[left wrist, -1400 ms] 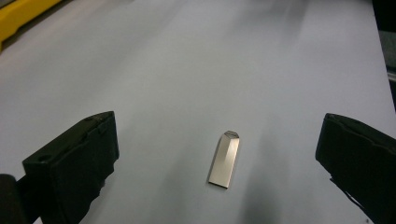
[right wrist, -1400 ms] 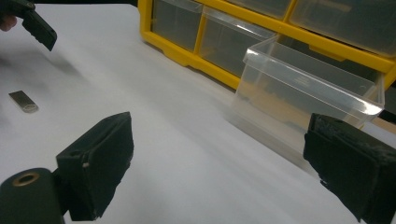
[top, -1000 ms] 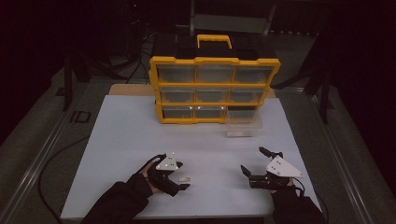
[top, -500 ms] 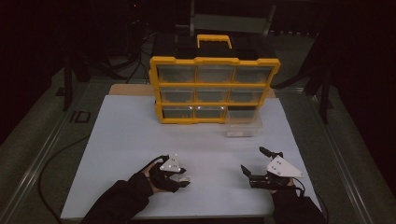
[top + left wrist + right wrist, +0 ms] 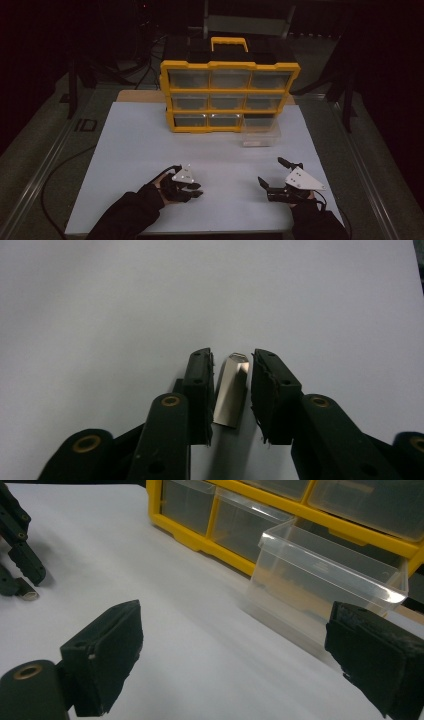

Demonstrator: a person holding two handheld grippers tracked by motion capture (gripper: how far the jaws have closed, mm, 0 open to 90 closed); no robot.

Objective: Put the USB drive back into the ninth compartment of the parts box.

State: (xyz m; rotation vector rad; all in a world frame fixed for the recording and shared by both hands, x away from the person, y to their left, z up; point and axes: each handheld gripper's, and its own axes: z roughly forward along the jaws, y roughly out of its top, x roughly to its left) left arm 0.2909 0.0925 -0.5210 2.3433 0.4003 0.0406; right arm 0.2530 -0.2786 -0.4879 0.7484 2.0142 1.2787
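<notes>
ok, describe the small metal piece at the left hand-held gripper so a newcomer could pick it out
Start at the yellow drawer cabinet at the back of the white table, then come to the near edge, left side, where the left hand-held gripper sits. Between its jaws, which have just been closing, lies a small silver metal piece, flat on the table. It is the one shiny thing there; the clear drawer sits far off by the cabinet.

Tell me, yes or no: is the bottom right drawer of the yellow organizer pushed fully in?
No. In the high view the clear drawer at the bottom right sticks out of the yellow organizer over the white table.
</notes>
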